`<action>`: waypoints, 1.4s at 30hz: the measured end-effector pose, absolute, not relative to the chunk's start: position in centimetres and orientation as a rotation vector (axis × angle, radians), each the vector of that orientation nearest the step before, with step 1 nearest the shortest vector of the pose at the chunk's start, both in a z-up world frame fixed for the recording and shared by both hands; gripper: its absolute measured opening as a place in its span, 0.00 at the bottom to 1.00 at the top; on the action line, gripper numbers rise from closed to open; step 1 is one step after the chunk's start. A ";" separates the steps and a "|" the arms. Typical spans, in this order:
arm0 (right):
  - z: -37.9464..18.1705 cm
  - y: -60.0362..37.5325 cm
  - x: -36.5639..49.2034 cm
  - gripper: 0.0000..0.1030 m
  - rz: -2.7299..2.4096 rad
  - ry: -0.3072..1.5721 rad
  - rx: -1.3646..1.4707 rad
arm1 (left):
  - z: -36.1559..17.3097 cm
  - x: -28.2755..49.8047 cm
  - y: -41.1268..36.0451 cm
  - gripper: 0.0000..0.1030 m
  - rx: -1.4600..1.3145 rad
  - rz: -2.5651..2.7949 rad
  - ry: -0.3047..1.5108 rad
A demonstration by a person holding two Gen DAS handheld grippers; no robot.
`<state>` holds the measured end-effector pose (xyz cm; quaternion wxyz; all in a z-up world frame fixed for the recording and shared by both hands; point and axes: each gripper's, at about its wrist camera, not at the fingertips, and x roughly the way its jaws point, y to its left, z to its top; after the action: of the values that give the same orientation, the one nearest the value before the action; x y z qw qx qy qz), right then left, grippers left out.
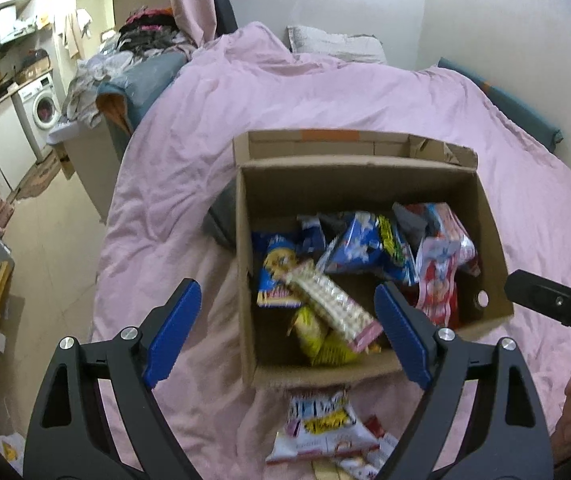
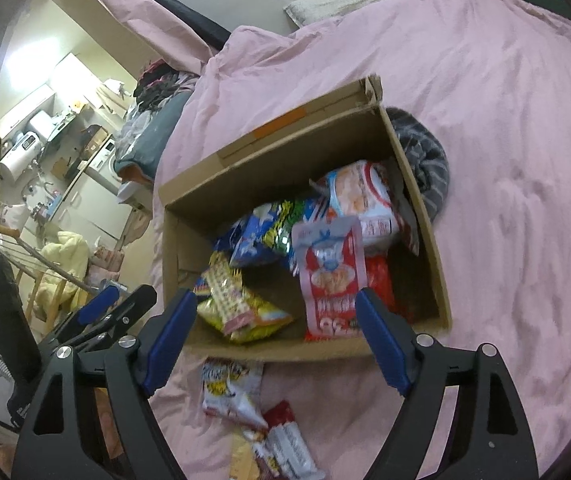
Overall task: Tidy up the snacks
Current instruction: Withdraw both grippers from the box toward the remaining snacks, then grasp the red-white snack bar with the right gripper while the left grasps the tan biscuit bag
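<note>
An open cardboard box (image 1: pixel 317 376) sits on the pink bed cover (image 1: pixel 189 128) and holds several snack packets. A long pink-and-cream packet (image 1: pixel 333 304) lies over yellow ones, with blue bags (image 1: pixel 369 244) behind. My left gripper (image 1: pixel 285 286) hovers open over the box's near left part, nothing between its pads. My right gripper (image 2: pixel 276 293) is open above the box (image 2: pixel 285 350); a red-and-pink packet (image 2: pixel 333 272) stands inside just ahead of its right finger, not pinched. More packets (image 2: pixel 233 392) lie loose on the cover before the box.
A grey striped cloth (image 2: pixel 425 160) lies against the box's far right side. A pillow (image 1: pixel 333 44) rests by the wall. The bed's left edge drops to the floor, with piled clothes (image 1: pixel 141 36) and a washing machine (image 1: pixel 41 108) beyond.
</note>
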<state>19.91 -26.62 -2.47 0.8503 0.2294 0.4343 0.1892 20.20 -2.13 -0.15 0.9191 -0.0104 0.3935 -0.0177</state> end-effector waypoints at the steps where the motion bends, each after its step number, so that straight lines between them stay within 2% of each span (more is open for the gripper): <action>1: -2.5 -26.6 19.6 0.81 0.399 0.917 0.484 | -0.2 19.9 -2.0 0.84 -0.028 -0.037 0.817; 27: -6.4 -25.8 13.9 0.81 0.384 1.090 0.451 | -3.6 13.3 2.5 0.84 -0.111 0.036 0.997; 36: -10.6 -25.9 14.9 0.81 0.369 1.264 0.571 | -5.1 13.3 4.7 0.84 -0.183 0.079 1.048; 42: -13.9 -21.4 15.7 0.80 0.392 1.443 0.405 | -5.9 13.8 5.5 0.84 -0.238 0.087 1.084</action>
<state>15.67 -21.40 -13.94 0.7146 0.1830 0.6517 0.1767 13.80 5.48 -5.88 0.8491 -0.1130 0.5143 0.0415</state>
